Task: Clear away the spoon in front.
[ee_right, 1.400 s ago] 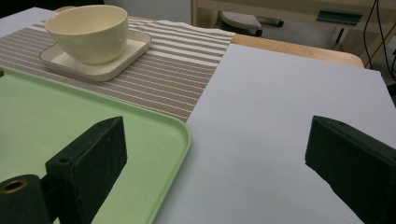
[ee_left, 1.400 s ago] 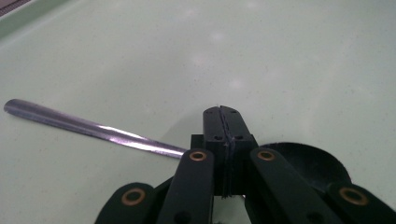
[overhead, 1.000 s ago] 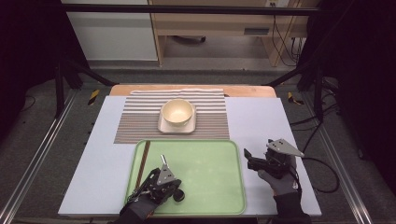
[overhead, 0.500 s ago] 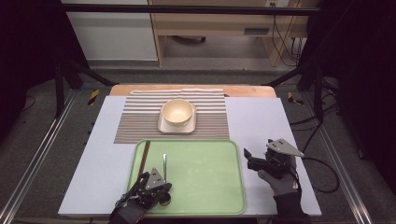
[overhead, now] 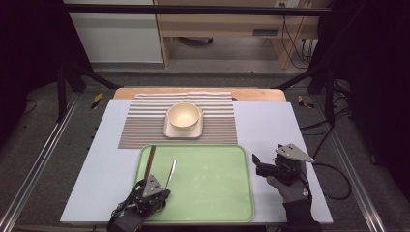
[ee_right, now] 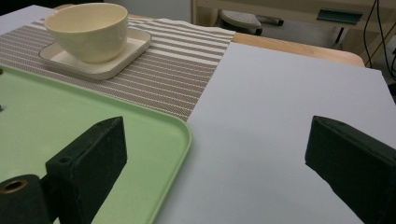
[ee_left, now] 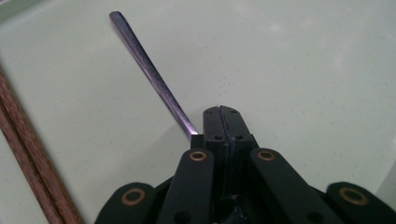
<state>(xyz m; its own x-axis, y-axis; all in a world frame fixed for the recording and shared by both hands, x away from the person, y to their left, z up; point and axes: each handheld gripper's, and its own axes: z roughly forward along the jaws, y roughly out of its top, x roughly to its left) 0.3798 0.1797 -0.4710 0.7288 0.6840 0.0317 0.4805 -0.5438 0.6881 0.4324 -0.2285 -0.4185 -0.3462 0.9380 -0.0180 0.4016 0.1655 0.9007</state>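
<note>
A metal utensil [overhead: 170, 174] lies on the green tray [overhead: 217, 193], its thin handle [ee_left: 149, 74] running away from my left gripper. That left gripper [overhead: 163, 193] sits low over the tray's near left corner, jaws shut against each other [ee_left: 221, 112]. The utensil's near end disappears under the left jaw's side, not between the jaws. Brown chopsticks [overhead: 151, 157] [ee_left: 23, 154] lie along the tray's left edge. Right of the tray, my right gripper [overhead: 257, 164] [ee_right: 224, 154] is held open over the white board with nothing between its jaws.
A cream bowl [overhead: 183, 116] [ee_right: 88, 28] stands on a small square plate [overhead: 167, 131] on a striped placemat [overhead: 140, 125] behind the tray. The white board [overhead: 270, 125] covers the table; its wooden back edge [overhead: 256, 94] shows. Cables trail on the floor at right.
My left gripper has drawn back to the left and toward the tray's near edge. The utensil lies in about the same place. The right gripper has kept still.
</note>
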